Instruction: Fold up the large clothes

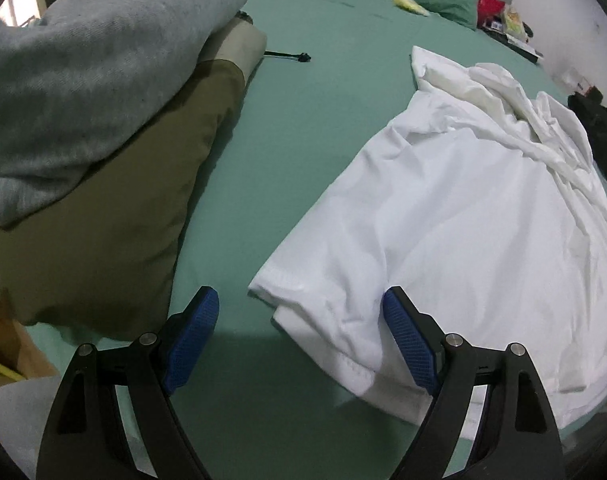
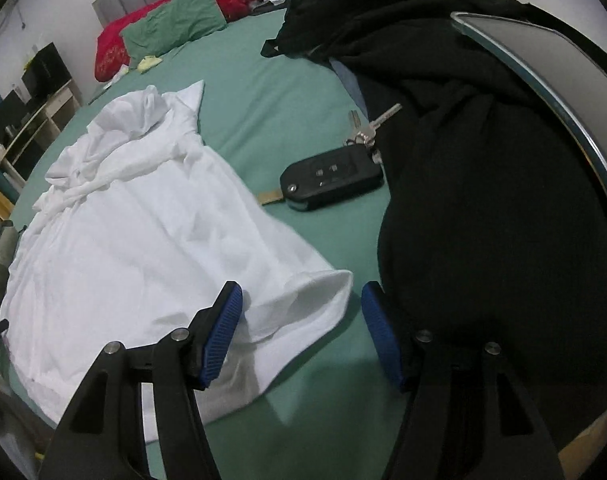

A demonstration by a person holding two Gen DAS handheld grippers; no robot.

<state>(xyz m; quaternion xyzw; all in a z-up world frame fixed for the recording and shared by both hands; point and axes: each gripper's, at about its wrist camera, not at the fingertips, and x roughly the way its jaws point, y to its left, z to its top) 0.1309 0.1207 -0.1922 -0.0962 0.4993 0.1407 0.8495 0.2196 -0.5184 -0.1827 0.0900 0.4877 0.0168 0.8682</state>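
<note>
Left wrist view is showing the left tool [image 1: 299,336] hanging open over the near corner of the white shirt [image 1: 463,216], which is lying on the green bed [image 1: 303,120] beside a folded pile [image 1: 83,140]. Right tool [image 2: 301,334] is gaping too, straddling the shirt's sleeve [image 2: 315,292] without pinching it; keys [image 2: 335,176] are lying nearby.

White shirt [image 1: 463,220] (plain) on green sheet [image 1: 303,120].
</note>
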